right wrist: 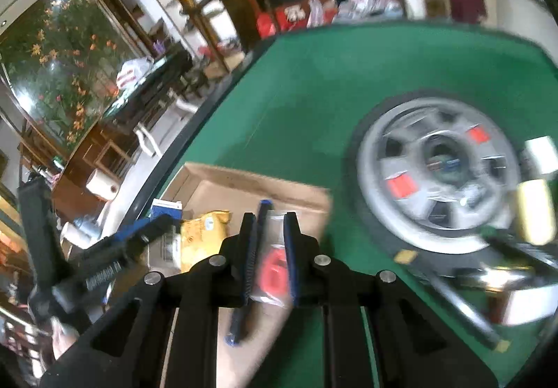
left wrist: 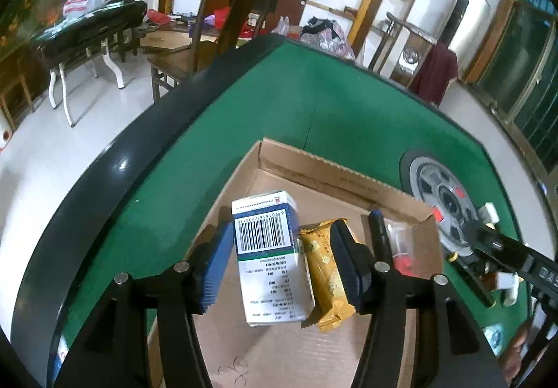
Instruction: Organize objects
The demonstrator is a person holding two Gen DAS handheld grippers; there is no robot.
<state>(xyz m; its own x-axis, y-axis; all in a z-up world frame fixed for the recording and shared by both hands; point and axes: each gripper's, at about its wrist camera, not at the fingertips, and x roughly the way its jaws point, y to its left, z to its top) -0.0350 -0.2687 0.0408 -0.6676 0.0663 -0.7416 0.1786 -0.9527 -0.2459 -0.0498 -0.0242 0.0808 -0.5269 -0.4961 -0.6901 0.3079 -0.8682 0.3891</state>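
Note:
A shallow cardboard box [left wrist: 314, 172] lies on the green felt table [left wrist: 265, 91]. Inside it are a white medicine carton with a barcode [left wrist: 268, 248], a yellow snack packet [left wrist: 322, 269], a black pen with a blue cap [left wrist: 378, 234] and a clear bag holding something red [left wrist: 401, 248]. My left gripper [left wrist: 282, 226] stands open over the box, with the carton and packet between its blue pads. My right gripper [right wrist: 269, 217] is shut and empty. It hovers above the pen [right wrist: 240, 314] and the bag [right wrist: 273, 269], near the box's right end.
A round silver hub [left wrist: 443, 199] sits in the table's middle, to the right of the box. Small white blocks [left wrist: 507, 283] and a pale yellow cylinder [right wrist: 535, 210] lie beyond it. The table has a raised black rim [left wrist: 104, 185]. A wooden chair [left wrist: 216, 22] stands behind.

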